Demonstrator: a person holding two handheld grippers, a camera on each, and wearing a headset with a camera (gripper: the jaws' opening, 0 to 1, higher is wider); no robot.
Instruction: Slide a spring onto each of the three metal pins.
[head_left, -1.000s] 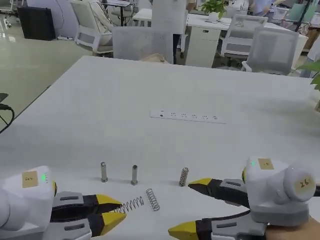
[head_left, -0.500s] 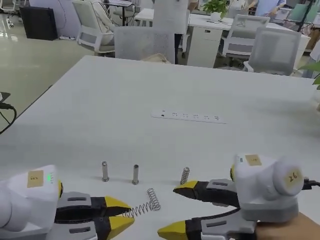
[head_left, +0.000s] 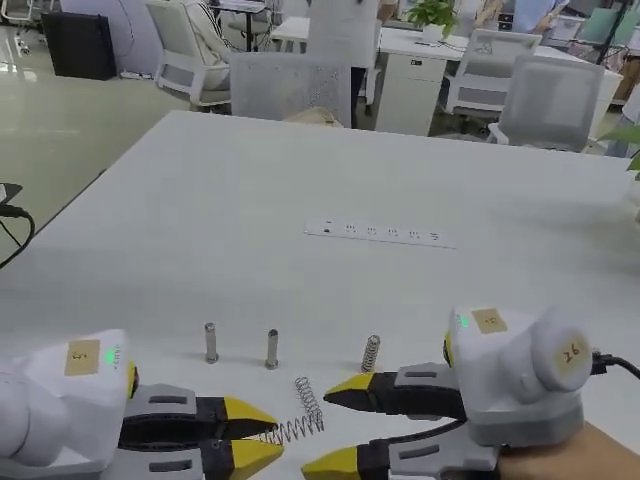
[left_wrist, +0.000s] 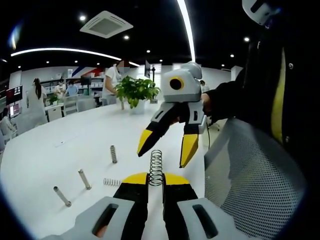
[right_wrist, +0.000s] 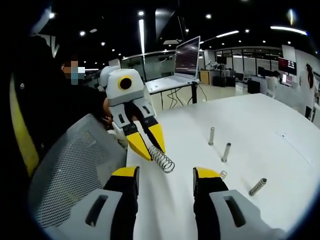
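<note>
Fingers of the left gripper (left_wrist: 156, 179) are shut on the near end of the held spring (left_wrist: 156, 162), so most of the coil juts forward, clear of the yellow tips. Fingers of the right gripper (right_wrist: 165, 171) are spread wide and nothing is held between them. In the head view the coil's free end is seen just at the gap between them, low over the near edge of the worktop (head_left: 300, 170). This tip-to-tip arrangement is judged to be a hand-across or a re-grip, so that the coil can be turned end-down for threading. Beyond the grippers, the left bare pin (head_left: 211, 342) and the right bare pin (head_left: 272, 349) are stood upright side by side. Further right, the sprung pin (head_left: 371, 353) is taken to be the third one, its coil already seated. A loose spring (head_left: 308, 397) is laid on its side between the pin row and the grippers, within easy reach for later. One pin of three is judged served. A light, square grip is called for next, since a coil pinched at one end can be expected to flex and spring away.
</note>
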